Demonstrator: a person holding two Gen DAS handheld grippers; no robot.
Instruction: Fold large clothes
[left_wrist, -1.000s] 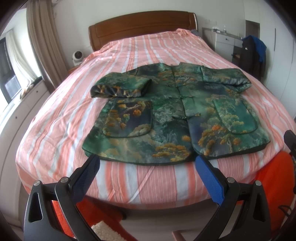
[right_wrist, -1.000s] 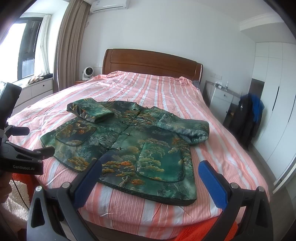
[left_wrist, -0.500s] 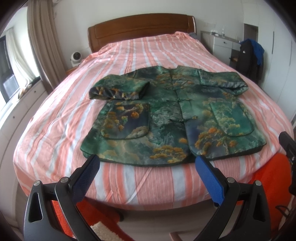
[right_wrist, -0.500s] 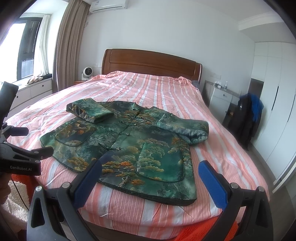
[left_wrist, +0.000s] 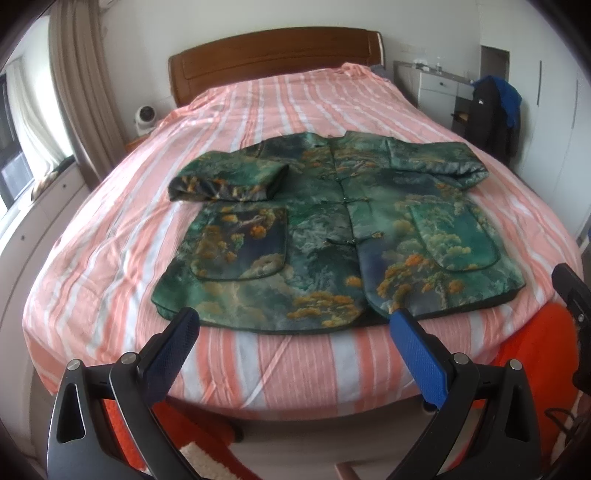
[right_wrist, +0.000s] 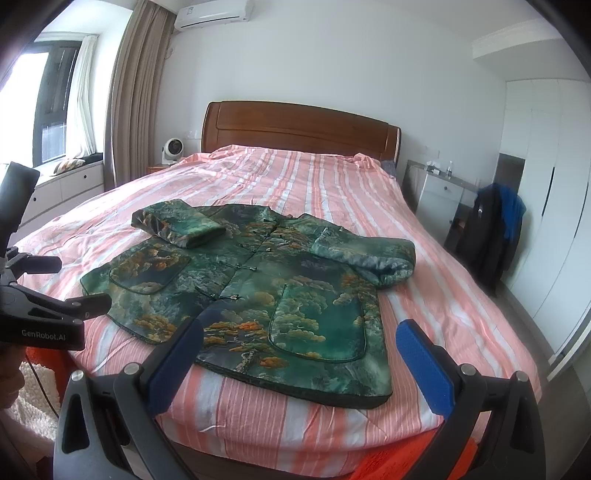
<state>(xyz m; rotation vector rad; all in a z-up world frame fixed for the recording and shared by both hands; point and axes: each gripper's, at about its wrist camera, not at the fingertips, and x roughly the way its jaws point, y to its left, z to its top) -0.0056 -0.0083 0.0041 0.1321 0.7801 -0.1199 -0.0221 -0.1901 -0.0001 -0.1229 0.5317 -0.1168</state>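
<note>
So the green jacket (left_wrist: 332, 236) with orange tree print lies flat, front up, near the foot of the pink striped bed (left_wrist: 280, 99), buttoned down the middle, both sleeves folded in across the chest, two patch pockets showing. Left gripper (left_wrist: 293, 325) has its blue fingers (left_wrist: 417, 354) spread wide, holding nothing, hanging over the bed's near edge just short of the hem. Right gripper (right_wrist: 299, 338) is also wide open and empty. Wooden headboard (right_wrist: 295, 127) behind, small white fan (right_wrist: 170, 149) beside it, dark coat (right_wrist: 487, 236) hanging off to the right.
</note>
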